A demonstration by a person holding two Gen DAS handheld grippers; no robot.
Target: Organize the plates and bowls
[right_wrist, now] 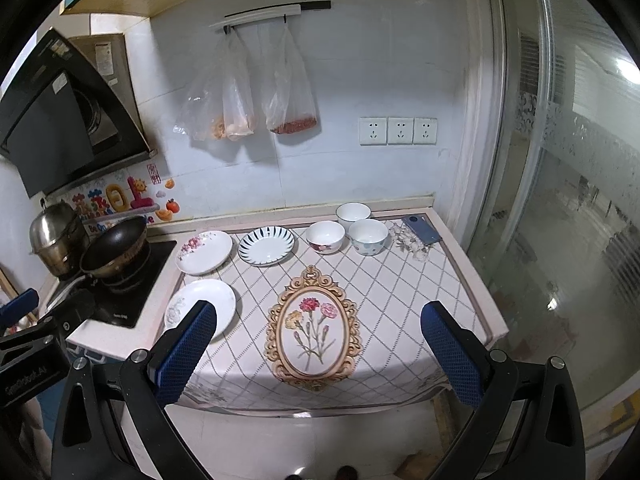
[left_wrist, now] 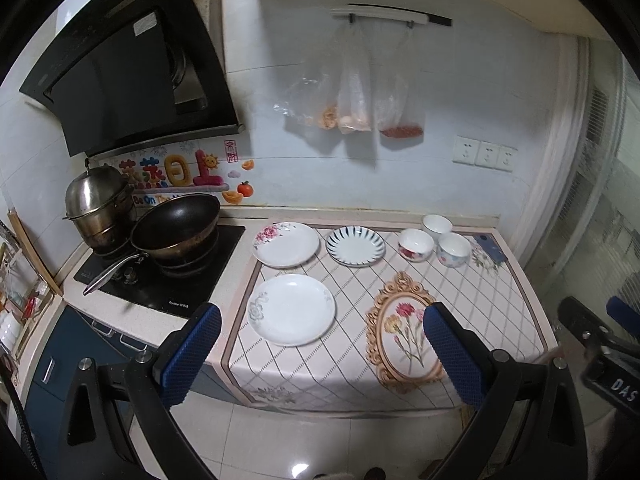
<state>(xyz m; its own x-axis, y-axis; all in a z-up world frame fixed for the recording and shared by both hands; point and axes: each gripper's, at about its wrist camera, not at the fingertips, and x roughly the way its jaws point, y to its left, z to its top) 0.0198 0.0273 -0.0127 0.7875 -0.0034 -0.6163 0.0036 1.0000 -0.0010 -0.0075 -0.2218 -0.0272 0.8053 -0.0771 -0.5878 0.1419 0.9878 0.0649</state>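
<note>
- A small kitchen: a counter draped with a diamond-patterned cloth against a pale tiled wall, with a black wok on the stove at nine o'clock.
- Three plates lie well apart from the left gripper, all beyond its tips: a plain white plate at twelve o'clock, a rose-patterned plate and a blue-striped plate farther back.
- Three bowls cluster at one o'clock: a red-flowered bowl, a dotted bowl and a white bowl behind them.
- Both tongs hang off the counter's front edge, jaws spread wide and empty; the right gripper faces the cloth's oval flower motif.
</note>
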